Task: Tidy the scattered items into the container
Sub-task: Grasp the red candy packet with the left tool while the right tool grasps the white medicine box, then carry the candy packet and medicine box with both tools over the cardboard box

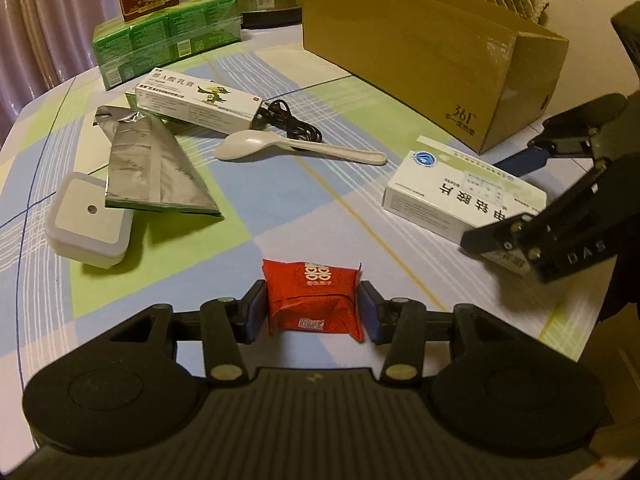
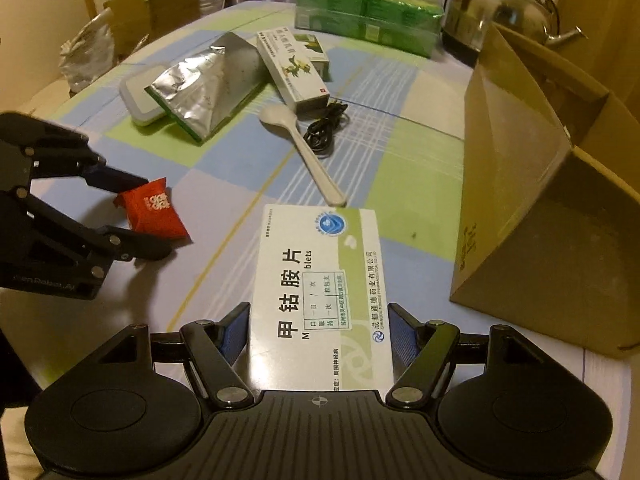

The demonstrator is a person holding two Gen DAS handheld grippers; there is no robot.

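Observation:
A red snack packet (image 1: 314,300) lies on the checked tablecloth between the blue pads of my left gripper (image 1: 312,308). The pads stand close on both sides without squeezing it, so this gripper is open. In the right wrist view the same packet (image 2: 154,216) sits between the left gripper's fingers (image 2: 156,216). My right gripper (image 2: 318,316) is shut on a white medicine box (image 2: 316,280), one pad on each long side. The left wrist view shows that box (image 1: 452,196) held at the right. The open cardboard box (image 1: 420,60) stands just beyond it.
Scattered across the table are a white spoon (image 1: 296,146), a black cable (image 1: 292,124), an ointment carton (image 1: 200,104), a silver foil pouch (image 1: 156,172) and a white square case (image 1: 88,220). A green tissue pack (image 1: 168,36) and a kettle (image 2: 496,12) stand at the back.

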